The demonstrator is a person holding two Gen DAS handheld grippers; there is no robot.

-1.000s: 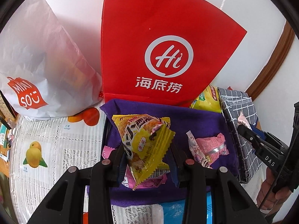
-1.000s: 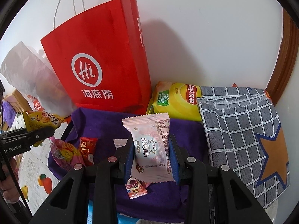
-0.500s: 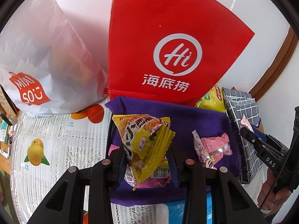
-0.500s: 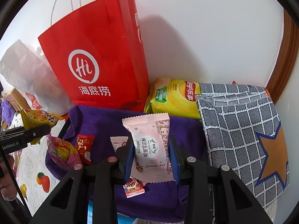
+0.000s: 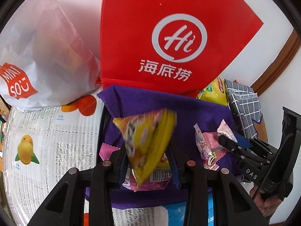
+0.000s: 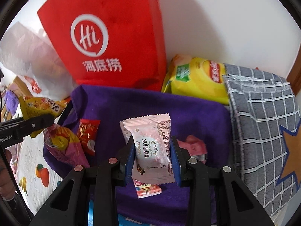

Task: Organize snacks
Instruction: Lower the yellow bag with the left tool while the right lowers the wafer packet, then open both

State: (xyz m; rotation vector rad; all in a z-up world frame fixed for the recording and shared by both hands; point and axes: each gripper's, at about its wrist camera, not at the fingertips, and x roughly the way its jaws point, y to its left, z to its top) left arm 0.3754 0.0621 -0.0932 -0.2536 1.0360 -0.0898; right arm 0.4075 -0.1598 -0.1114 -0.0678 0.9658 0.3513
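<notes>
Both light, crinkly, slippery: yellow packet (image 5: 148, 143) blurred between the left gripper (image 5: 148, 162) fingers, grip unclear, pink packet (image 6: 152, 148) clamped mid-body in the right gripper (image 6: 152, 162), over the purple cloth (image 6: 188, 113); best pinched across flat middles.

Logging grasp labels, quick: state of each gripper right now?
Left gripper: shut on the yellow snack packet, image motion-blurred.
Right gripper: shut on the pink nougat packet.

yellow packet (image 5: 148, 139): blurred, tilted, above the purple cloth's (image 5: 169, 105) left edge
pink packet (image 6: 152, 148): upright, above the cloth's middle
</notes>
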